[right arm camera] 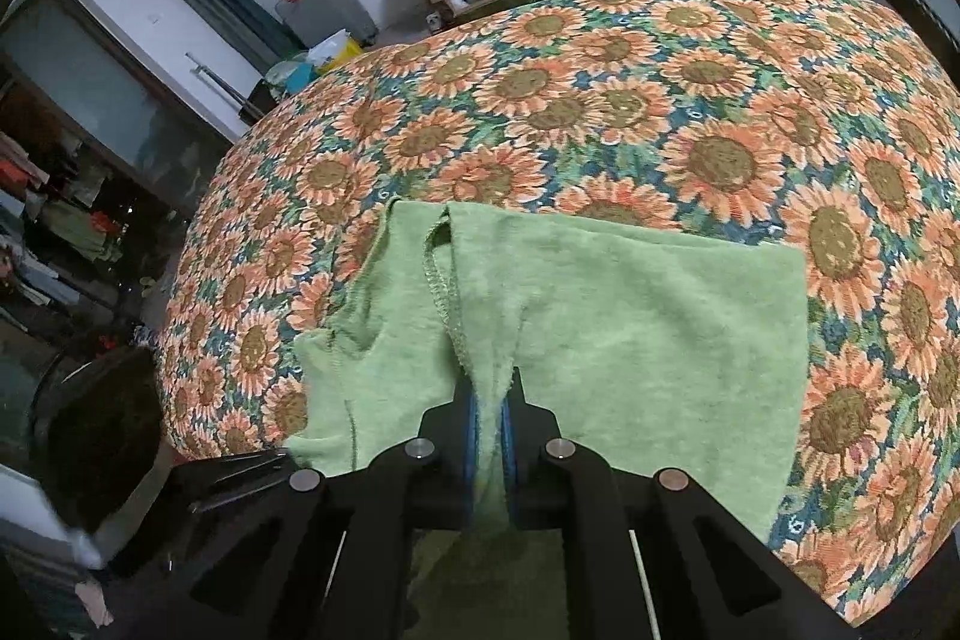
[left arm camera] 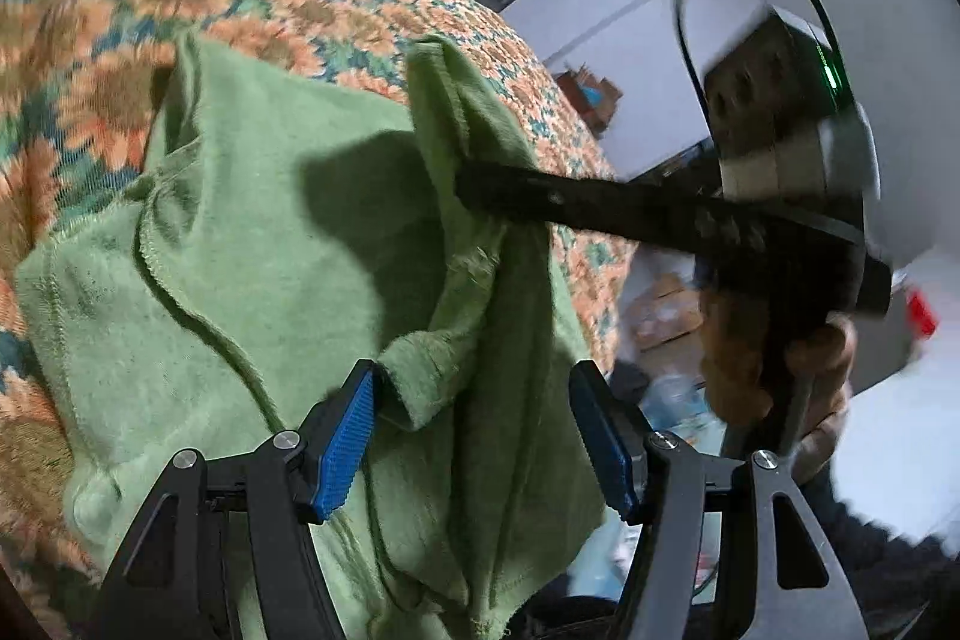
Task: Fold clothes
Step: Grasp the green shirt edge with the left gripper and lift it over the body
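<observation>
My right gripper [right arm camera: 489, 418] pinched the soft, light green garment [right arm camera: 630, 316] on the sunflower cloth [right arm camera: 660, 112], left gripper [left arm camera: 474, 436] spread around its limp hem at six o'clock, my next hold.

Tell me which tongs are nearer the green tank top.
Right. The right tongs are shut on a pinch of the green tank top; the left tongs stand open around another fold, pads not pressing.

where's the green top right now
The green top lies on the sunflower bedspread near its edge, centre of both views, a fold pinched in the right tongs.
</observation>
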`<move>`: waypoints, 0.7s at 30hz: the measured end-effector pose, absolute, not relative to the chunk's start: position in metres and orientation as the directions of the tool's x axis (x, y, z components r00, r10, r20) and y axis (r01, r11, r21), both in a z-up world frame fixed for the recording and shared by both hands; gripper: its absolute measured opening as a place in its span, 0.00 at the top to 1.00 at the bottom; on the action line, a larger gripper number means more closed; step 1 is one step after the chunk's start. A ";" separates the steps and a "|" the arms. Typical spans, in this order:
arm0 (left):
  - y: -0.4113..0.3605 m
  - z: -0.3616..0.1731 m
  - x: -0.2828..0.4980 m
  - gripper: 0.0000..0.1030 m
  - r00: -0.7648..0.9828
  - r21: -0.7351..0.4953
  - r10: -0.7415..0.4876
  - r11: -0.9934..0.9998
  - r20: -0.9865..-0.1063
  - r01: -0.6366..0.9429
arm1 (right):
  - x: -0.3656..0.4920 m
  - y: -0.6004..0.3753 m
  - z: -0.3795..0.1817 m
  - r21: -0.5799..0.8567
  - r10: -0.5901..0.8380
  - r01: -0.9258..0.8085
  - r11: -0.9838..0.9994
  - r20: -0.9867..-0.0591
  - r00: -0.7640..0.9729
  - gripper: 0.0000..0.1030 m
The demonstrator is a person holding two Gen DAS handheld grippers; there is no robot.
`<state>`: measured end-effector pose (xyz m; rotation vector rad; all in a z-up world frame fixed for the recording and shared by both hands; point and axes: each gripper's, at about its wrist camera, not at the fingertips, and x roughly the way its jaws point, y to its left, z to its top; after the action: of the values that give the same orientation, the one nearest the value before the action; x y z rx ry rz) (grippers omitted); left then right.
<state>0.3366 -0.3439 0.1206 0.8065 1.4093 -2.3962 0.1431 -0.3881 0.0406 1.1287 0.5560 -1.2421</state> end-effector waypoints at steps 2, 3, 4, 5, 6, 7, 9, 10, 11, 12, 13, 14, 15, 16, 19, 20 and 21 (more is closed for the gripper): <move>-0.349 0.117 0.336 0.31 -0.811 -0.721 0.070 -0.506 -0.581 0.473 | 0.145 -0.390 0.040 0.360 -0.447 0.929 -0.078 -0.846 0.291 0.93; -0.349 0.115 0.334 0.31 -0.805 -0.718 0.081 -0.512 -0.587 0.472 | 0.146 -0.390 0.040 0.360 -0.445 0.930 -0.079 -0.847 0.290 0.93; -0.347 0.114 0.331 0.31 -0.798 -0.716 0.102 -0.519 -0.595 0.467 | 0.146 -0.391 0.039 0.359 -0.444 0.930 -0.081 -0.848 0.289 0.93; -0.345 0.114 0.327 0.31 -0.789 -0.712 0.121 -0.529 -0.602 0.462 | 0.146 -0.392 0.039 0.357 -0.442 0.930 -0.083 -0.850 0.287 0.93; -0.340 0.116 0.324 0.30 -0.780 -0.703 0.134 -0.544 -0.611 0.457 | 0.146 -0.392 0.038 0.355 -0.439 0.931 -0.085 -0.852 0.285 0.93; -0.335 0.118 0.321 0.30 -0.772 -0.696 0.146 -0.558 -0.619 0.452 | 0.146 -0.394 0.037 0.350 -0.435 0.932 -0.090 -0.856 0.280 0.92; -0.325 0.123 0.318 0.28 -0.751 -0.687 0.175 -0.570 -0.637 0.450 | 0.146 -0.396 0.034 0.344 -0.425 0.934 -0.097 -0.863 0.274 0.92; -0.320 0.125 0.315 0.27 -0.731 -0.675 0.186 -0.578 -0.656 0.458 | 0.146 -0.396 0.033 0.341 -0.421 0.935 -0.101 -0.866 0.271 0.92; -0.315 0.126 0.311 0.27 -0.694 -0.641 0.186 -0.598 -0.696 0.482 | 0.146 -0.397 0.032 0.338 -0.417 0.935 -0.104 -0.869 0.268 0.92; -0.309 0.127 0.307 0.27 -0.655 -0.605 0.184 -0.616 -0.733 0.504 | 0.147 -0.398 0.031 0.333 -0.413 0.937 -0.106 -0.872 0.264 0.92; -0.304 0.128 0.303 0.27 -0.617 -0.569 0.177 -0.633 -0.767 0.525 | 0.148 -0.399 0.030 0.327 -0.410 0.939 -0.107 -0.875 0.259 0.92; -0.300 0.131 0.300 0.30 -0.589 -0.537 0.160 -0.642 -0.792 0.548 | 0.149 -0.400 0.029 0.320 -0.407 0.941 -0.107 -0.878 0.252 0.92; -0.297 0.132 0.297 0.51 -0.555 -0.501 0.141 -0.648 -0.819 0.574 | 0.150 -0.401 0.029 0.312 -0.407 0.944 -0.109 -0.880 0.244 0.92; -0.297 0.132 0.295 0.66 -0.509 -0.455 0.118 -0.647 -0.853 0.612 | 0.151 -0.401 0.029 0.303 -0.409 0.946 -0.113 -0.882 0.234 0.92; -0.300 0.130 0.300 0.92 -0.469 -0.427 0.103 -0.615 -0.877 0.663 | 0.152 -0.401 0.030 0.283 -0.412 0.950 -0.128 -0.887 0.209 0.92; -0.300 0.130 0.303 0.93 -0.468 -0.428 0.102 -0.607 -0.878 0.670 | 0.152 -0.400 0.031 0.275 -0.414 0.953 -0.130 -0.888 0.200 0.92; -0.298 0.132 0.305 0.93 -0.468 -0.420 0.093 -0.613 -0.879 0.669 | 0.153 -0.398 0.034 0.262 -0.418 0.957 -0.128 -0.889 0.187 0.92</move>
<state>0.3052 -0.2978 0.1320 1.3487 1.1152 -2.1339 0.1532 -0.3984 0.0336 1.1243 0.6443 -1.3305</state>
